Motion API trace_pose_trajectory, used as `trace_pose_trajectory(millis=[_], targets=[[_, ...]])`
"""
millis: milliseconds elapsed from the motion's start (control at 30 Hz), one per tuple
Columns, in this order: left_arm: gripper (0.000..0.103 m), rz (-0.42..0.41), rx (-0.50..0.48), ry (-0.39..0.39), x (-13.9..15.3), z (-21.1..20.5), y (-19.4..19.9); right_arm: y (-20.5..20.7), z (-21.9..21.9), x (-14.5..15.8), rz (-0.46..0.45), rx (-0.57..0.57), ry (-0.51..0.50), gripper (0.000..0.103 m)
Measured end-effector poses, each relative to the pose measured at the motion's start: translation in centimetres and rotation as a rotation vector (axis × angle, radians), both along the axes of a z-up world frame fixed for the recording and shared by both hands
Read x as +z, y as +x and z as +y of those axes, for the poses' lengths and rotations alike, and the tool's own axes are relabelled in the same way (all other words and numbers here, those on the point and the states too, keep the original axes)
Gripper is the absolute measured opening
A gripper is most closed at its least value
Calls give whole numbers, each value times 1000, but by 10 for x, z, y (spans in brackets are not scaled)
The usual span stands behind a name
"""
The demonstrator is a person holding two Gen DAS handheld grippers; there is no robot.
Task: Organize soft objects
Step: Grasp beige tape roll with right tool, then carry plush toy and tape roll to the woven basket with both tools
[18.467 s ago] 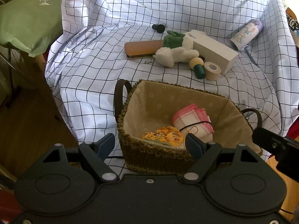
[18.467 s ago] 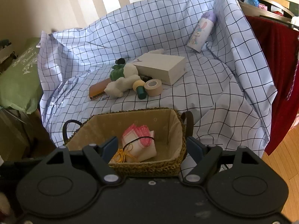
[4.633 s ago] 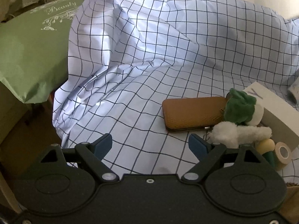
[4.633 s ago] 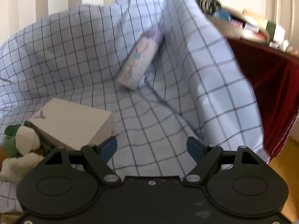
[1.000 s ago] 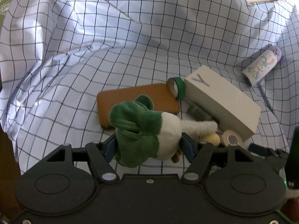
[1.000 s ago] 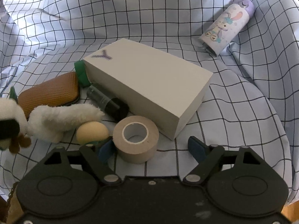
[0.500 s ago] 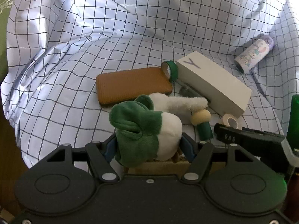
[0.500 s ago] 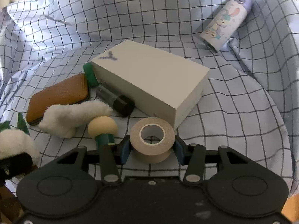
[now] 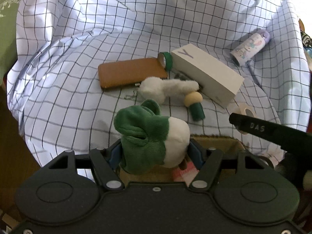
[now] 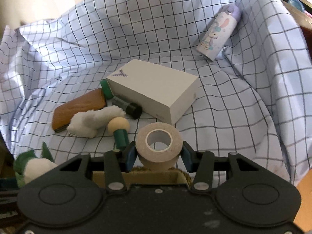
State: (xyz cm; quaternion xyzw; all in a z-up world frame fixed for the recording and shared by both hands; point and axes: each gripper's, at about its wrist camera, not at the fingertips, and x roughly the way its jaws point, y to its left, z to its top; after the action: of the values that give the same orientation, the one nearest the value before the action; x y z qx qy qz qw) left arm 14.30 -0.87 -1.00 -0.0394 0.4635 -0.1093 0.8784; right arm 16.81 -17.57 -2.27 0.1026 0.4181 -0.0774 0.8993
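My left gripper (image 9: 154,153) is shut on a green and white plush toy (image 9: 150,134) and holds it above the near part of the woven basket (image 9: 220,142). The plush also shows at the lower left of the right wrist view (image 10: 33,166). My right gripper (image 10: 158,157) is shut on a beige tape roll (image 10: 159,145) and holds it over the basket's far rim (image 10: 140,169). A white fluffy plush (image 9: 167,89) lies on the checked cloth; it also shows in the right wrist view (image 10: 93,120).
On the cloth lie a brown case (image 9: 130,73), a white box (image 9: 206,76), a green tape roll (image 9: 165,60), a wooden peg doll (image 9: 195,105), a dark tube (image 10: 128,106) and a patterned bottle (image 9: 249,47). A green cushion (image 9: 5,19) lies at far left.
Both grippers have drawn back toward the basket with their loads. The tape roll has been lifted off the cloth. The basket rim now shows under both grippers.
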Motion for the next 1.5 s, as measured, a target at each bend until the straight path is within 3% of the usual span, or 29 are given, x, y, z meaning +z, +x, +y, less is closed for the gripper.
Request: trace_pose_trajectory(millis=[500, 700, 1500], targets=[[65, 46, -14, 6, -6, 0, -38, -82, 2, 37, -73, 49, 17, 48], [65, 65, -8, 14, -10, 2, -41, -100, 3, 37, -45, 85, 21, 48], [65, 90, -1, 44, -18, -3, -21, -102, 17, 23, 21, 173, 33, 48]])
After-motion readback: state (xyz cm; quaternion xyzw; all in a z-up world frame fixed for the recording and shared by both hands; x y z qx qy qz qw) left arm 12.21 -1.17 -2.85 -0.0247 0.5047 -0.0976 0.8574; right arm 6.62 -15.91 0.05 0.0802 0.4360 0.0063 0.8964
